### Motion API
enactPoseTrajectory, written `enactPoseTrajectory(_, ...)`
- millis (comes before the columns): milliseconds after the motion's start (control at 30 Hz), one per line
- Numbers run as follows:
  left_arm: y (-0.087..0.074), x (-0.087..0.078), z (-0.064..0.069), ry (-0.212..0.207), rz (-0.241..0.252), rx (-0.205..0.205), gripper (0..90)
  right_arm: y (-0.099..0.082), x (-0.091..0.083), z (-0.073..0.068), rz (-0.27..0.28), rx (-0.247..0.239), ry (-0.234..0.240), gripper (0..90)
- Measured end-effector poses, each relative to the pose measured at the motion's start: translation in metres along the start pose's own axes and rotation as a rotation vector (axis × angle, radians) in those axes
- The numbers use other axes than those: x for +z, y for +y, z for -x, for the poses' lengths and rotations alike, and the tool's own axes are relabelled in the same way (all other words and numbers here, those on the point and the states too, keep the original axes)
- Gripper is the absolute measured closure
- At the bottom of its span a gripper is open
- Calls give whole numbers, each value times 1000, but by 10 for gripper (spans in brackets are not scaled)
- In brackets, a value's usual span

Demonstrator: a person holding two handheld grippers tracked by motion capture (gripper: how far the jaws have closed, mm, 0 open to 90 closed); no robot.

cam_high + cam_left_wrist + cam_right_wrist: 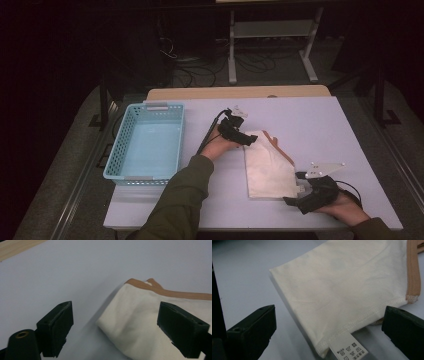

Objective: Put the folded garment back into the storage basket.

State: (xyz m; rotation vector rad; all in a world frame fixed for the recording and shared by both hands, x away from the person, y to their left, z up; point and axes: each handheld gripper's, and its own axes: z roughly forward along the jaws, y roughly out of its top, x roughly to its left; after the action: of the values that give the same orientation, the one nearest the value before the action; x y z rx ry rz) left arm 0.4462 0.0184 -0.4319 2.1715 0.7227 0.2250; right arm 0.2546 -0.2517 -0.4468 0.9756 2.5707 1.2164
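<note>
The folded cream garment point(267, 165) lies flat on the pale lavender table point(320, 120), right of the blue basket point(150, 142), its tan trimmed band point(175, 293) at the far end and its stitched hem with the care label point(349, 348) at my near end. I bring my left gripper point(239, 134) to its far left corner, jaws spread wide with the soft folded edge sitting between them, nothing pinched yet. My right gripper point(306, 192) hangs at the near right corner, jaws just as wide apart, the hem and label lying between them, and no contact there either.

The fabric looks thin, smooth and limp, a fine knit stacked in a few layers, with a rounded fold on the left and a zigzag seam along the hem. That is where I judge the trouble lies: if I close on the top layer alone, the stack could peel open and the neat fold is lost. If my lower jaw rides over the fold instead of under it, I could just shove the cloth along the slick tabletop and bunch it. And a grab at the label alone might let the garment dangle and unfold on the way to the perforated plastic basket.
</note>
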Motion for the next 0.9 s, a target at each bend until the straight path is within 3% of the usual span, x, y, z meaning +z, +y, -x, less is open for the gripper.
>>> enactPoseTrajectory(167, 0, 3, -5, -3, 4, -29, 201, 0, 0, 0, 0, -4, 0, 0)
enactPoseTrajectory(400, -1, 5, -10, -43, 7, -28, 351, 0, 0, 0, -1, -5, 1, 0)
enactPoseTrajectory(500, -2, 6, -9, -60, 6, -47, 410, 0, 0, 0, -1, -4, 1, 0)
enactPoseTrajectory(600, -3, 8, -9, -53, -18, -36, 460, 0, 0, 0, -2, -4, 1, 0)
enactPoseTrajectory(700, -5, 10, -8, -68, -13, -61, 490, 0, 0, 0, -2, -4, 2, 0)
enactPoseTrajectory(900, -7, 13, -10, -101, -32, -67, 544, -1, 0, 0, -3, -4, 0, 0)
